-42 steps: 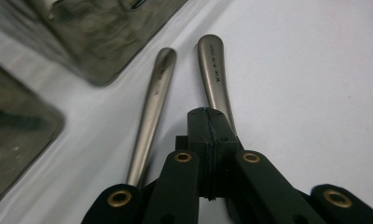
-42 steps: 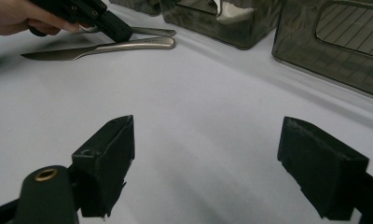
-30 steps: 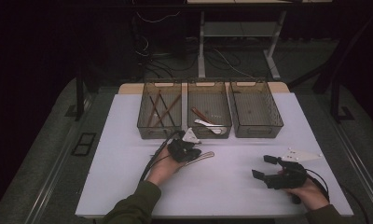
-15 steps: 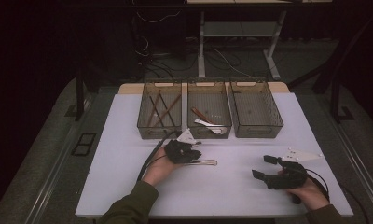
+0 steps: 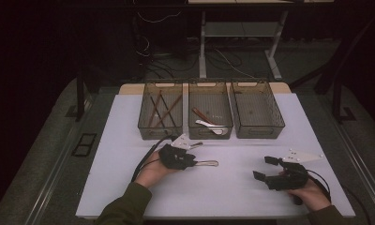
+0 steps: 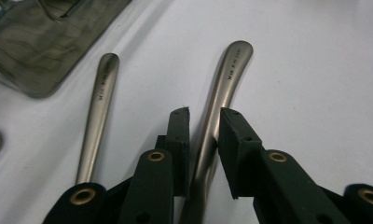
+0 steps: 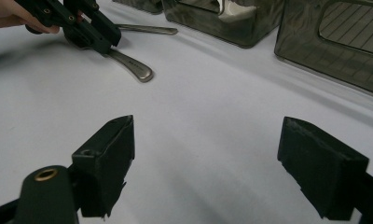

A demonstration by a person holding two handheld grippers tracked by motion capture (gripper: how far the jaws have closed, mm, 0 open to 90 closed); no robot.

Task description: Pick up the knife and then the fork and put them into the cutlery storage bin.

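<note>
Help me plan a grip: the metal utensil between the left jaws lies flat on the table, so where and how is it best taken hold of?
Grip the utensil on its narrow handle shaft, short of the flared end, probably from above with one of the jaws on each long edge. It lies flat, so only its thin sides offer purchase. The left gripper already straddles that part; its jaws have just been opening.

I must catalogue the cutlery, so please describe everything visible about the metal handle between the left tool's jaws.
The handle looks like brushed grey metal, slim and gently curved, with a rounded end bearing small stamped lettering. It lies flat on the white table, between the jaws of the left tool, which have just been opening. Its other end is hidden.
</note>
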